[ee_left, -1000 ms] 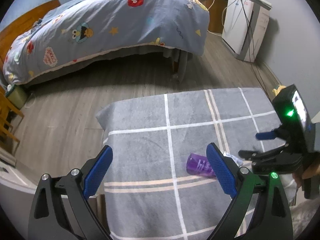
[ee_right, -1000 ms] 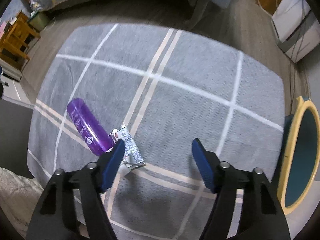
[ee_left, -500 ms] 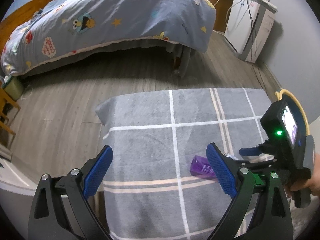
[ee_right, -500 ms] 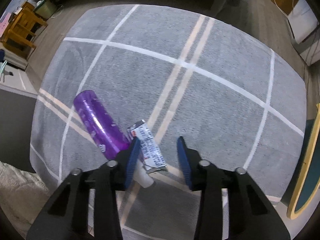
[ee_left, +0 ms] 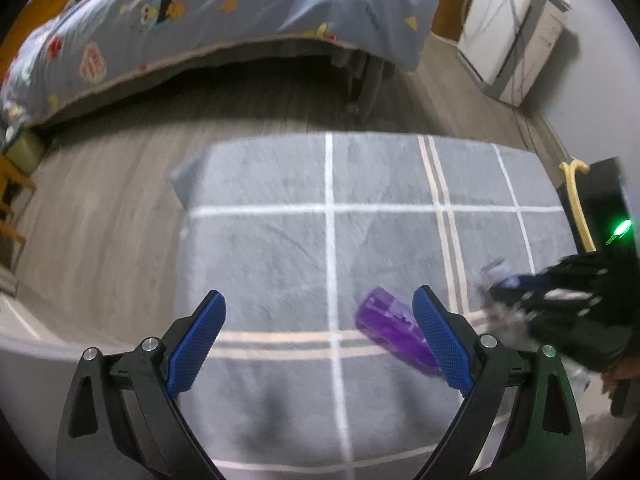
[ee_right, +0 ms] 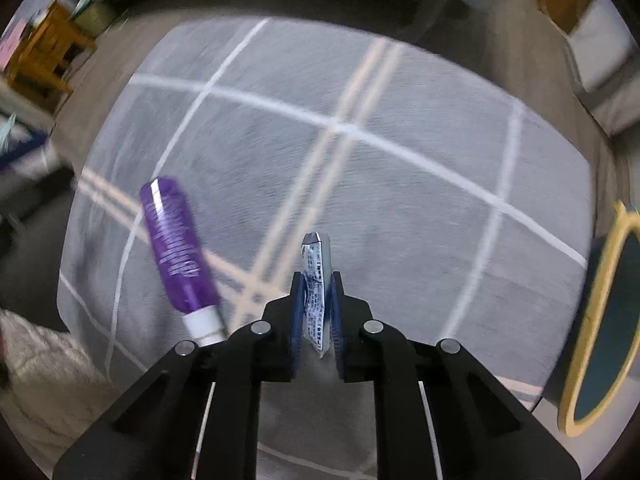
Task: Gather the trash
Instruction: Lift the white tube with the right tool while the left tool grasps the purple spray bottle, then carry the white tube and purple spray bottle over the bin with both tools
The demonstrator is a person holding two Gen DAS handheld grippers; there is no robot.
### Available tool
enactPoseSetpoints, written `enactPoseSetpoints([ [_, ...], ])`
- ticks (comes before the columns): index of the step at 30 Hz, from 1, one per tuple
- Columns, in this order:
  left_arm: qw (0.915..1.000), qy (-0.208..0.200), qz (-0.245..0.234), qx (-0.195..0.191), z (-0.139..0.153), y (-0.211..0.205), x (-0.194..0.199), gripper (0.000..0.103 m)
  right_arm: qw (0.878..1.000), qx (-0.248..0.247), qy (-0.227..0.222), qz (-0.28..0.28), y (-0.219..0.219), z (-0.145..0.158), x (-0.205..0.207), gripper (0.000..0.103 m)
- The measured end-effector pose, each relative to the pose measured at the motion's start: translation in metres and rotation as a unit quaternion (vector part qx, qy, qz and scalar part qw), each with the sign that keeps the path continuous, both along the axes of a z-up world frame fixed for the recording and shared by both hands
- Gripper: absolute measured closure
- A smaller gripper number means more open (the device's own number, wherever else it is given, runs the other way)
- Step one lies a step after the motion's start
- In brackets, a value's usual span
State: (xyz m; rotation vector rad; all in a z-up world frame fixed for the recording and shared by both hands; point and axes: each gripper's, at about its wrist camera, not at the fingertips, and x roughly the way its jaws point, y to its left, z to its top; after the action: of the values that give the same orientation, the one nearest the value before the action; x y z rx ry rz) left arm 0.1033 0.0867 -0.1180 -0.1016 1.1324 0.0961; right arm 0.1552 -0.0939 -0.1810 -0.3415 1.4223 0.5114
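My right gripper (ee_right: 317,280) is shut on a small white printed wrapper (ee_right: 316,276), held edge-up above the grey checked rug (ee_right: 400,200). A purple bottle with a white cap (ee_right: 174,248) lies on the rug to its left. In the left wrist view the purple bottle (ee_left: 390,326) lies just left of my right blue finger, and the right gripper (ee_left: 500,280) is blurred at the right with the wrapper. My left gripper (ee_left: 318,312) is open and empty above the rug (ee_left: 280,248).
A round bin with a yellow rim (ee_right: 600,320) stands at the rug's right edge and also shows in the left wrist view (ee_left: 576,204). A bed with a patterned blue cover (ee_left: 200,20) and a white appliance (ee_left: 516,32) stand beyond. Wooden furniture (ee_right: 44,56) is far left.
My right gripper closed on the wrapper and lifted it off the rug beside the bottle. My left gripper stayed open and drifted slightly.
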Motion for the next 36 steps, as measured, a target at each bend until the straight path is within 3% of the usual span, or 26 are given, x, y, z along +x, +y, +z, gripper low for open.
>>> enactPoseSetpoints([
  [8,0.9996,0.013,0.022,0.009,-0.031,-0.049,0.003,0.011,0.995,0.007,-0.026,-0.1,-0.072,0.019,0.024,0.091],
  [10,0.9989,0.034,0.029,-0.016,-0.045,-0.053,0.004,0.025,0.994,0.012,-0.031,-0.107,-0.081,0.021,0.023,0.091],
  [15,0.9966,0.081,0.009,-0.011,-0.072,-0.068,0.005,0.036,0.993,0.014,-0.04,-0.109,-0.097,0.028,0.031,0.091],
  [17,0.9971,0.075,-0.008,0.008,-0.071,-0.074,0.006,0.042,0.993,0.02,-0.042,-0.112,-0.11,0.035,0.038,0.091],
  [19,0.9975,0.066,-0.021,0.013,-0.069,-0.077,0.005,0.06,0.992,0.026,-0.045,-0.118,-0.117,0.04,0.043,0.091],
  [21,0.9977,0.06,-0.032,0.004,-0.068,-0.077,0.005,0.064,0.991,0.031,-0.047,-0.122,-0.122,0.043,0.046,0.091],
  [29,0.9956,0.003,-0.092,0.017,-0.044,-0.092,0.002,0.067,0.989,0.04,-0.055,-0.13,-0.133,0.051,0.045,0.091],
  [36,0.9856,-0.04,-0.16,0.039,-0.014,-0.125,-0.003,0.07,0.982,0.065,-0.072,-0.164,-0.161,0.069,0.047,0.091],
])
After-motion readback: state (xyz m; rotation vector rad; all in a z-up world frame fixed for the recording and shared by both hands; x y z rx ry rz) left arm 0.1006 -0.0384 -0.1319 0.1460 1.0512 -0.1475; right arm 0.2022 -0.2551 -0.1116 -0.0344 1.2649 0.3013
